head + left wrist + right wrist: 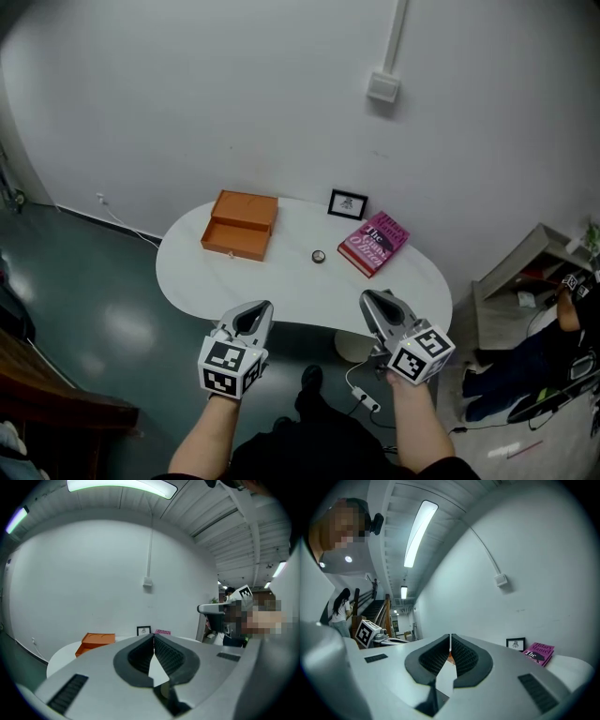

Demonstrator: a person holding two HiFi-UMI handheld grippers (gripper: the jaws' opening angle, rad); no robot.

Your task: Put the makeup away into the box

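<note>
— Where's the makeup?
— A small round compact [319, 256] lies on the white table [202, 272], between the orange box [240, 225] and the pink book [373, 243], touching neither.
— And the tongs?
— Both are clenched, pad against pad, with nothing held. The left gripper [263, 307] and right gripper [368, 298] hover by the table's near edge, well apart from the compact.
— Anything else?
— A framed picture [348, 202] stands at the back.
</note>
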